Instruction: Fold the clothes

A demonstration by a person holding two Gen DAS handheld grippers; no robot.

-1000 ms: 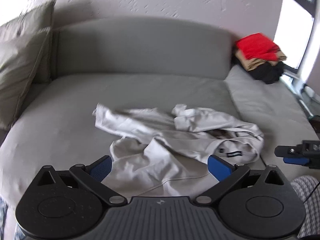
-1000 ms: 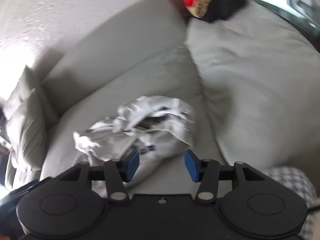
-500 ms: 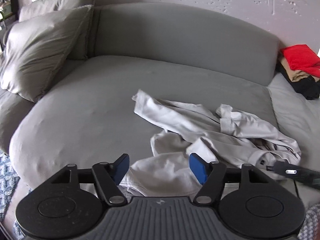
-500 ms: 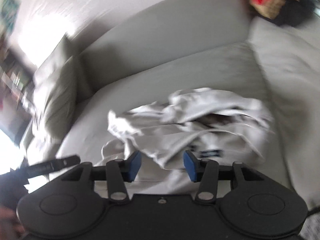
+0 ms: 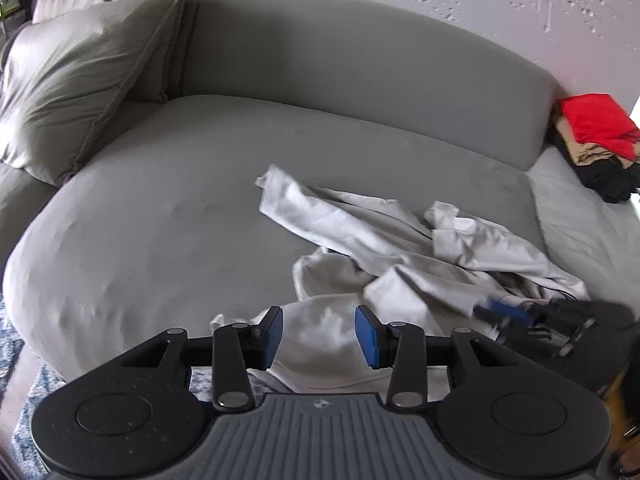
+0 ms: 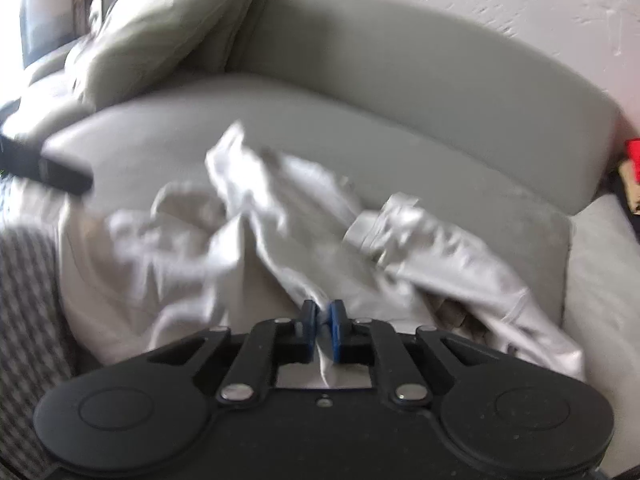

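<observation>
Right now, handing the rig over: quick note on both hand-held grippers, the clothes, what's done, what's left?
Right hand-held gripper: jaws closing, pinching a fold of the white garment at its near edge.
Left hand-held gripper: jaws closing, white cloth between them, pads not yet pressing.
Garment lies crumpled on the grey sofa. Stack of clothes, red on top, sits at the sofa's far right.
Done: right grasp.
Left: finish left grasp, spread, fold.

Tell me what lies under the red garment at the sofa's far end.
Under the red garment lies tan clothing, then black clothing. Anything beneath the pile is covered.
</observation>
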